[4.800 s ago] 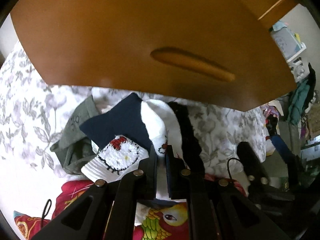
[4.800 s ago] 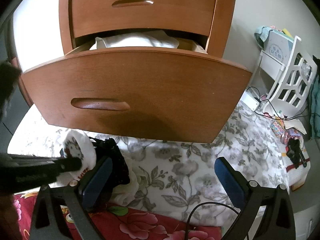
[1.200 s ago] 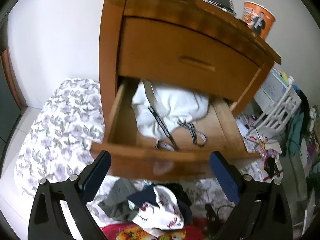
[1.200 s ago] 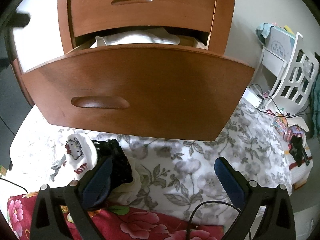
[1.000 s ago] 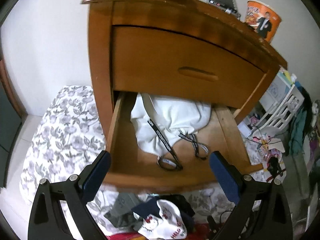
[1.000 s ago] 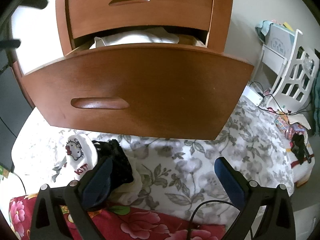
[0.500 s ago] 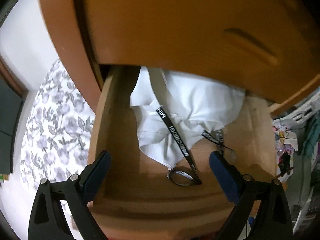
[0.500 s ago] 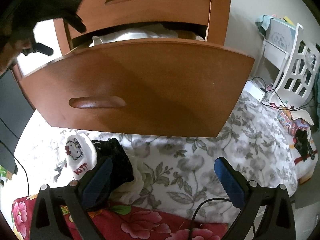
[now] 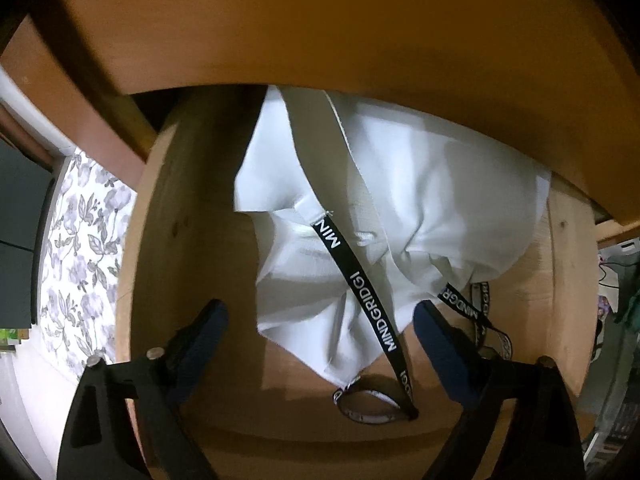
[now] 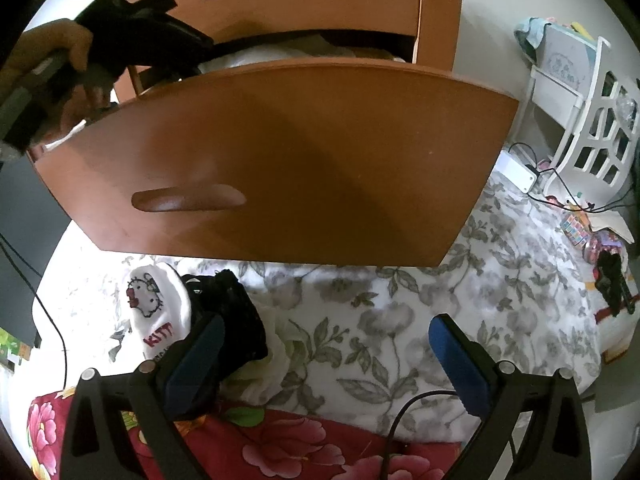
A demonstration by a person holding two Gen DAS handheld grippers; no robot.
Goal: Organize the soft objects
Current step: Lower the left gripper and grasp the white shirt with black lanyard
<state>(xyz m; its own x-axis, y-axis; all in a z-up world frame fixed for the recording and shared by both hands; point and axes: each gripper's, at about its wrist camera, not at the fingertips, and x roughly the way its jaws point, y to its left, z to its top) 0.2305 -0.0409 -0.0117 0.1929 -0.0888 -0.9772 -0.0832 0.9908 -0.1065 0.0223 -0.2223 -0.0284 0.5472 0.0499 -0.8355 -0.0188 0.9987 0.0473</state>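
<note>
left wrist view: left gripper (image 9: 320, 320), black frame with blue pads, pointing steeply down into the open wooden drawer (image 9: 192, 216); jaws wide apart and closing. the front fold of the crumpled white cloth garment (image 9: 400, 208) lies between the pads, neither pad pressing on it. garment lies toward the back and right of the drawer floor, partly under the closed upper drawer (image 9: 320, 20). black lettered strap reading "mindgridgi" (image 9: 364, 288) runs across the garment to a loop on the bare wood in front. grey-flowered white bedding (image 9: 80, 240) at left, outside the drawer.

right wrist view: right gripper (image 10: 326, 344), same build, fingers spread wide, nothing between them, held over the flowered bedding below the drawer front. white cartoon-cat sock (image 10: 154, 308) beside a black soft item (image 10: 232, 304), both on the bedding at the left pad. red floral blanket (image 10: 280, 444) at bottom. a hand (image 10: 48, 52) holds the left gripper at the drawer, upper left. white slatted rack (image 10: 600, 120) at right.
</note>
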